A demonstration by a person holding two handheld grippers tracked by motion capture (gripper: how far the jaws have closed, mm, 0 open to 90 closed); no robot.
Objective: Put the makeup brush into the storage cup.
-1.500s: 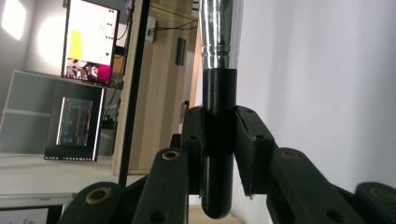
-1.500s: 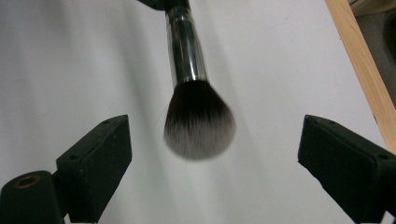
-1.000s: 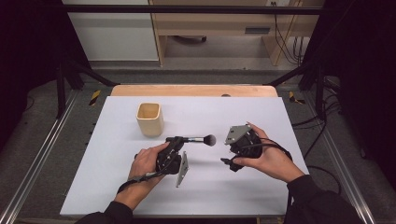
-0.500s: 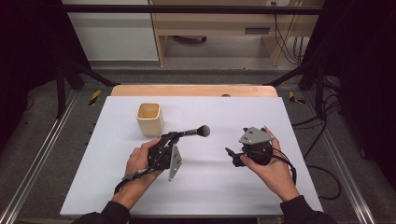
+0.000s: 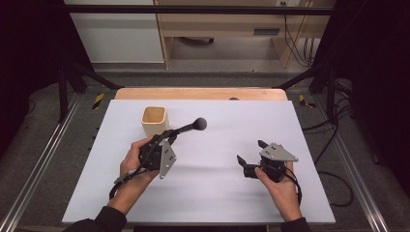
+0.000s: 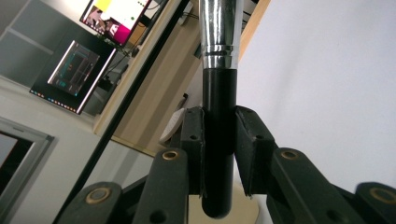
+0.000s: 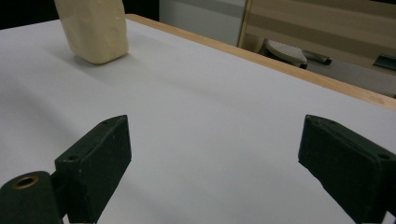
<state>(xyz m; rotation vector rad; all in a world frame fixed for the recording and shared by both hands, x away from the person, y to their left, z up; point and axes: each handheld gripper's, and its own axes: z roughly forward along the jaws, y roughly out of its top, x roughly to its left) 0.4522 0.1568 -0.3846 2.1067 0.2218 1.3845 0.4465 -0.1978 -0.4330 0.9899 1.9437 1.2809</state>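
left gripper [image 5: 167, 137] pinches the black handle of a round-headed makeup brush with chrome ferrule [image 5: 192, 126], beside the square beige wooden cup [image 5: 154, 120]. right gripper [image 5: 250, 156] sits with jaws spread wide above the white table [image 5: 309, 145].

White table [image 5: 300, 130] with wooden far edge, grey floor [image 5: 43, 159], pale wood shelving [image 5: 227, 34] behind.

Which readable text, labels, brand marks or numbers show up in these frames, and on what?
None can be read.
Makeup brush in the left gripper: black handle and chrome ferrule, no print visible.
Beige cup: plain.
Right gripper: plain black jaws.
Screens in the background of the left gripper view: coloured graphics, too blurred to read.
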